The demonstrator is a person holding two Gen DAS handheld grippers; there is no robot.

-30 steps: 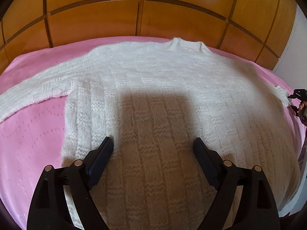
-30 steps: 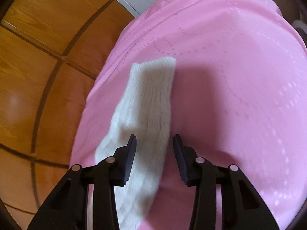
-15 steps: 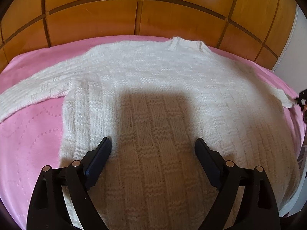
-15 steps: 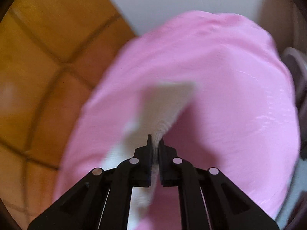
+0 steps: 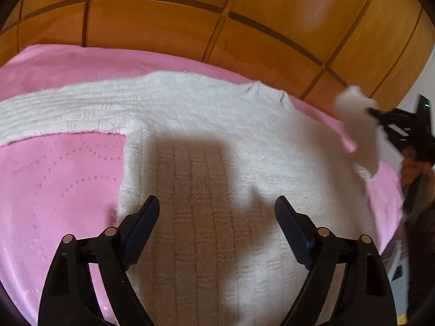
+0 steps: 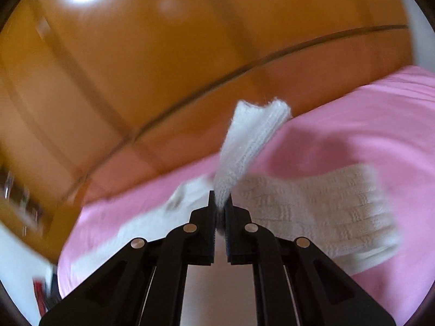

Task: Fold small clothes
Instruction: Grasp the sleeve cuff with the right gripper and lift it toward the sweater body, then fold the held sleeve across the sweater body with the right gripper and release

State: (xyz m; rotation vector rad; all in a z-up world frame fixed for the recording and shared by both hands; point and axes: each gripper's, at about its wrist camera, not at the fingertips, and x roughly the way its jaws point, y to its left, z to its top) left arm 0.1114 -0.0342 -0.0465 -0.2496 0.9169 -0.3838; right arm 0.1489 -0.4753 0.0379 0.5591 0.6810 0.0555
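The white knitted sweater (image 5: 217,141) lies flat on the pink bedcover (image 5: 54,184), collar toward 12 o'clock. The folding is only at its beginning: the body and the sleeve at 9 o'clock lie unfolded. The other sleeve (image 6: 244,146) is lifted, pinched at its cuff between the closed fingers of the right gripper (image 6: 220,206). The left gripper (image 5: 217,217) hovers over the hem, fingers wide apart and empty.

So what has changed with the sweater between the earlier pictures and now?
The right gripper closed its jaws on the sweater's right sleeve and lifted it off the pink bedcover, swinging it toward the sweater. The left gripper stays open above the body; the other sleeve still lies flat.
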